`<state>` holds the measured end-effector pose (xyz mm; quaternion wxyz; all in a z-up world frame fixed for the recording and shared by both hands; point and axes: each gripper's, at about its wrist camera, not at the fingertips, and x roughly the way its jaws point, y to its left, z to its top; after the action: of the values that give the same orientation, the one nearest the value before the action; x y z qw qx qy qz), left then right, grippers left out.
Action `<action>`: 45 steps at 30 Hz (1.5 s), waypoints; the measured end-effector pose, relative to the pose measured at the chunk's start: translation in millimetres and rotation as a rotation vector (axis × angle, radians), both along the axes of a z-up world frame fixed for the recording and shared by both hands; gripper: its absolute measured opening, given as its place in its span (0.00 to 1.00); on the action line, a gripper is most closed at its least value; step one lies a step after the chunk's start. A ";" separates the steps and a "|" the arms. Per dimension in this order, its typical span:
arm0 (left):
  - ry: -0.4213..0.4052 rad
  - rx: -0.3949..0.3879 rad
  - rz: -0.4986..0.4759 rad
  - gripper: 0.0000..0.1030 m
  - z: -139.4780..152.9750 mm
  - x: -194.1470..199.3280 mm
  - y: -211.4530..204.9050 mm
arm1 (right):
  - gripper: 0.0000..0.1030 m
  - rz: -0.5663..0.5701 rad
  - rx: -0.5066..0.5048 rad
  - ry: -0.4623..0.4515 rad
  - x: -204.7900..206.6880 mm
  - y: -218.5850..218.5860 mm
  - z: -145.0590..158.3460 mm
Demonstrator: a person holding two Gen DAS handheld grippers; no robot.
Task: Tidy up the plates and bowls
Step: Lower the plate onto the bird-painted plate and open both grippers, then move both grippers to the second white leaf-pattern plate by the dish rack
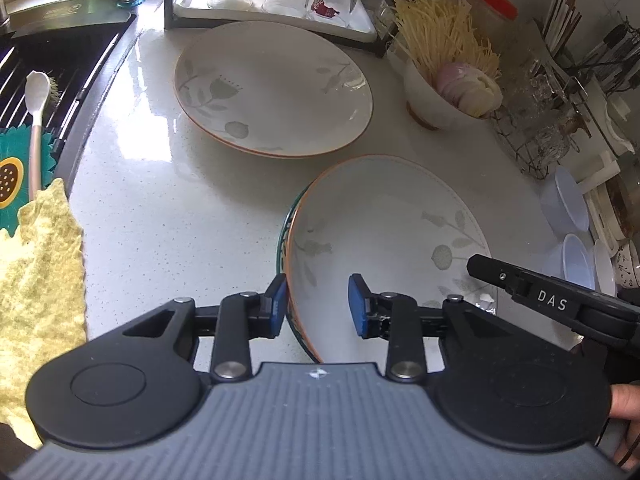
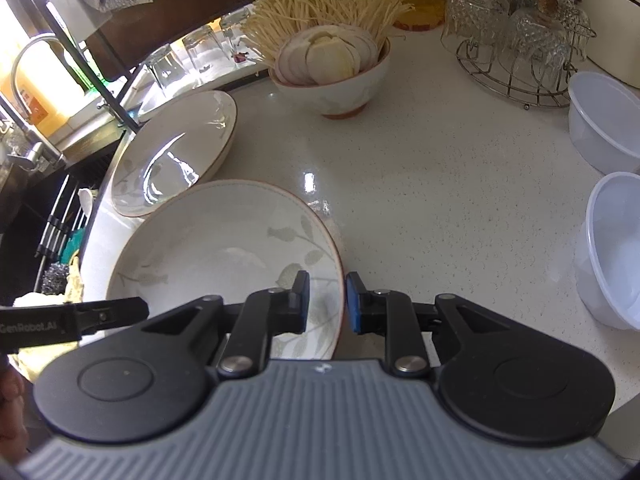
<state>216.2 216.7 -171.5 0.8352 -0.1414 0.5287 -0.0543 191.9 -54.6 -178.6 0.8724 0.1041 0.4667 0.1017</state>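
Observation:
Two white plates with grey leaf prints and orange rims sit on the white counter. The near plate (image 1: pixel 384 232) (image 2: pixel 224 252) rests on another dish whose dark green rim (image 1: pixel 282 240) peeks out at its left. My left gripper (image 1: pixel 318 306) is open, its blue pads straddling the near plate's left rim. My right gripper (image 2: pixel 327 300) straddles the plate's right rim, pads close to it; I cannot tell whether they press it. The right gripper also shows in the left wrist view (image 1: pixel 532 296). The far plate (image 1: pixel 272 88) (image 2: pixel 176 152) lies flat behind.
A bowl of enoki mushrooms and sliced onion (image 1: pixel 448 80) (image 2: pixel 332 68) stands behind the plates. A glass tray (image 1: pixel 276 0), a wire rack of glasses (image 2: pixel 516 40), plastic bowls (image 2: pixel 612 120) (image 1: pixel 568 200), a sink (image 1: pixel 60 56) and a yellow cloth (image 1: pixel 40 280) surround them.

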 end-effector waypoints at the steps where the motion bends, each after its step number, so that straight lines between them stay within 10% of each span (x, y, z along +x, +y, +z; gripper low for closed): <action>1: -0.007 0.006 0.005 0.41 2.0 -1.8 0.9 | 0.23 0.002 0.003 -0.007 -0.3 -0.6 0.9; 31: -0.288 0.057 -0.034 0.48 125.3 -40.6 -31.8 | 0.23 0.134 0.090 -0.283 -30.0 -10.4 99.2; 45: -0.309 0.062 0.114 0.52 154.1 -93.9 -52.9 | 0.23 0.261 0.074 -0.355 -64.8 -33.2 129.3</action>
<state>122.3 163.9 -17.4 0.9123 -0.1353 0.3863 -0.0117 127.1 -87.8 -49.3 0.9159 0.0554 0.3111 0.2476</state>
